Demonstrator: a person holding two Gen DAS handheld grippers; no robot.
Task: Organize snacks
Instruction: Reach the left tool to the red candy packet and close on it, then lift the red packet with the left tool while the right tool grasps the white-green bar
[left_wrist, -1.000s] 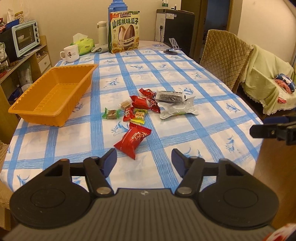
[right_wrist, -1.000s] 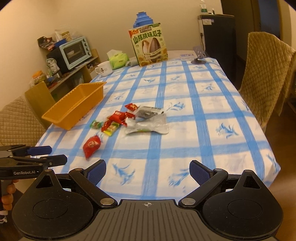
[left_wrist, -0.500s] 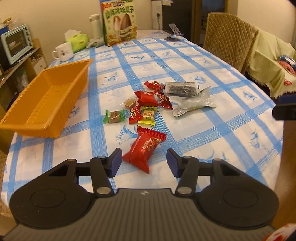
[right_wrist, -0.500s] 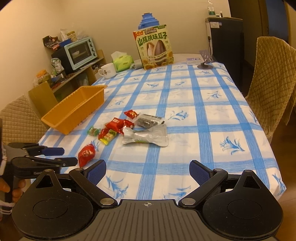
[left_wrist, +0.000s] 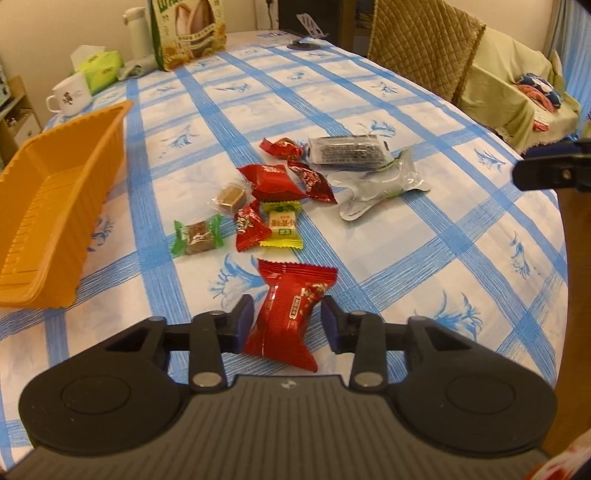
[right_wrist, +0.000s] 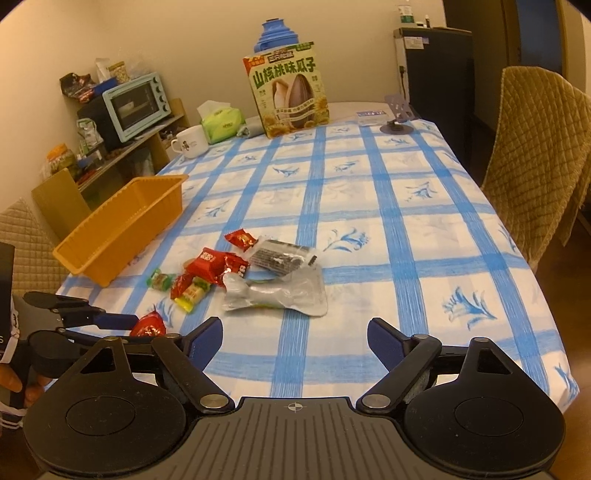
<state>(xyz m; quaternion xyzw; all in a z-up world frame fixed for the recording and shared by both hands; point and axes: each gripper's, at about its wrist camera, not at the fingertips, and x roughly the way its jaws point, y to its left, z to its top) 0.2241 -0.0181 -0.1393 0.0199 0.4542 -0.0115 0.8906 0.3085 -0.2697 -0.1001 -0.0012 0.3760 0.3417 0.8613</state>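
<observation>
A large red snack packet (left_wrist: 291, 306) lies on the blue-checked tablecloth near the front edge. My left gripper (left_wrist: 287, 321) straddles it, jaws closing, pads close beside its sides; the right wrist view shows the same left gripper (right_wrist: 129, 328) around the packet (right_wrist: 149, 325). Beyond lies a cluster of several small wrapped candies (left_wrist: 273, 206), a dark packet (left_wrist: 347, 149) and a silver pouch (left_wrist: 384, 181). The orange basket (left_wrist: 55, 206) stands empty at the left. My right gripper (right_wrist: 295, 339) hovers before the silver pouch (right_wrist: 280, 295), jaws wide and closing slightly, nothing between them.
At the table's far end stand a sunflower-seed box (right_wrist: 288, 96), a white mug (right_wrist: 190, 142), a green tissue pack (right_wrist: 221, 123) and a phone stand (right_wrist: 397, 114). A quilted chair (right_wrist: 535, 166) flanks the right side. A shelf with a toaster oven (right_wrist: 135, 105) is left.
My left gripper has come forward and down over the large red packet, and its jaws have narrowed around it. The right gripper has advanced toward the snack pile and narrowed a little.
</observation>
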